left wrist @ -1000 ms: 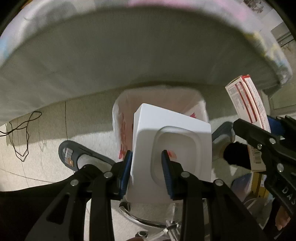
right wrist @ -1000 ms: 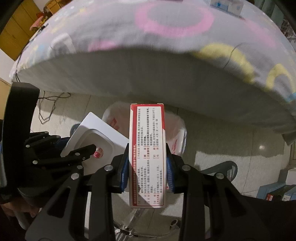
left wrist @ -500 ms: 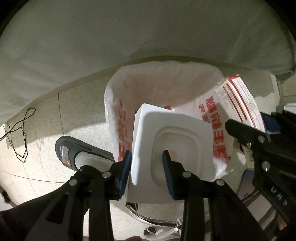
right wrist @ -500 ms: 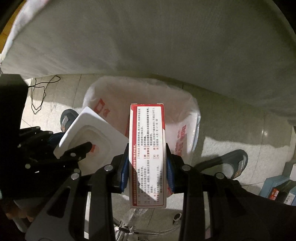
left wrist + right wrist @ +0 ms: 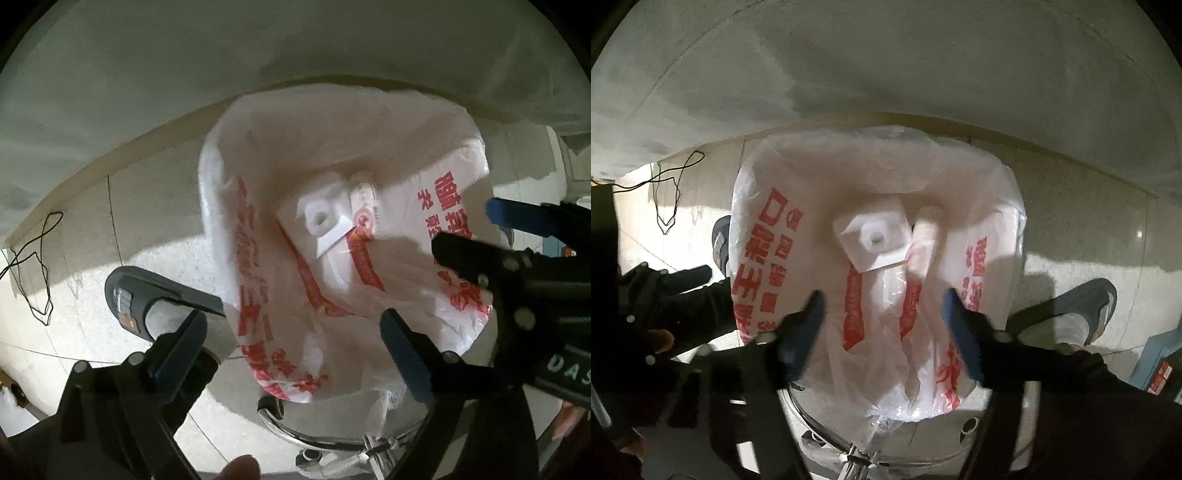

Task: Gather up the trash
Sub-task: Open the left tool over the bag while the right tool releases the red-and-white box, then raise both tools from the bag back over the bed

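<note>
Black grippers (image 5: pixel 291 332) — blue-padded fingers (image 5: pixel 402 354), silver screws — dark slippers (image 5: pixel 147 295).

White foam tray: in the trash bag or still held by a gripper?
In. The white foam tray lies inside the trash bag; the left gripper, jaws just opened, has nothing between them.

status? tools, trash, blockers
Left tool and right tool just opened, empty. White tray and red-white box inside bag. Nothing blocking.

Both wrist cameras look steeply down, close above the bin bag (image 5: pixel 332 206), each past its own claw. Both share the bag's inside; the left view catches the right claw (image 5: pixel 476 236) at its right edge.
</note>
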Tool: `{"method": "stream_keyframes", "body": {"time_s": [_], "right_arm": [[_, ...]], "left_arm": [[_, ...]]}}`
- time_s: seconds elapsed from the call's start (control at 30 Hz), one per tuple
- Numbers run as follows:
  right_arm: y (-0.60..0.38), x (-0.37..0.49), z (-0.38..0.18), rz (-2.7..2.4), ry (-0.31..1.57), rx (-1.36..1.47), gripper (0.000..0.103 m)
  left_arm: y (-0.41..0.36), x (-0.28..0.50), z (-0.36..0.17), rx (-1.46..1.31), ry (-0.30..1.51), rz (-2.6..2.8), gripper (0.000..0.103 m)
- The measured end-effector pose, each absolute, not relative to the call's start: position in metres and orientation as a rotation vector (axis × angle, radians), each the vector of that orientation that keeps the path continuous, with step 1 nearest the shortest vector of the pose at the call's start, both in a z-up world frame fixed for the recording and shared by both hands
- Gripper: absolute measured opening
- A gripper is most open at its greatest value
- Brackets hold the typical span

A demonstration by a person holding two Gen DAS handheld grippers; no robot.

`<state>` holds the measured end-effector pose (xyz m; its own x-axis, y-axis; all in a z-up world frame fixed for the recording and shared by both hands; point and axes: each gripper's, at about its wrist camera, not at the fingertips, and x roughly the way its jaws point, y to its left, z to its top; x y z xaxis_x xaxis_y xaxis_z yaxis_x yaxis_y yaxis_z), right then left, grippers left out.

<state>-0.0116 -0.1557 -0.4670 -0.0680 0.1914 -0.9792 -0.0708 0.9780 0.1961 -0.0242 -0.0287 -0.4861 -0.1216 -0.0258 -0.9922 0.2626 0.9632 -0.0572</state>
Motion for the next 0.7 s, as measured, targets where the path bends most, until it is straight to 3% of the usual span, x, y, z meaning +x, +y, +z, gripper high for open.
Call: {"method": "stream_keyframes", "body": {"time_s": [0.37,0.7], "right_arm": [[-0.157,-0.018,-0.449,0.195,1.584,0.101,0.077],[-0.171,-0.037,-0.386,0.188,1.47,0.131,0.077]], "left_arm": [[-0.017,-0.023,-0.476,0.18,1.623,-0.216,0.094],[-0.012,-0.023,-0.398,0.15,1.39,-0.19,0.095]]}}
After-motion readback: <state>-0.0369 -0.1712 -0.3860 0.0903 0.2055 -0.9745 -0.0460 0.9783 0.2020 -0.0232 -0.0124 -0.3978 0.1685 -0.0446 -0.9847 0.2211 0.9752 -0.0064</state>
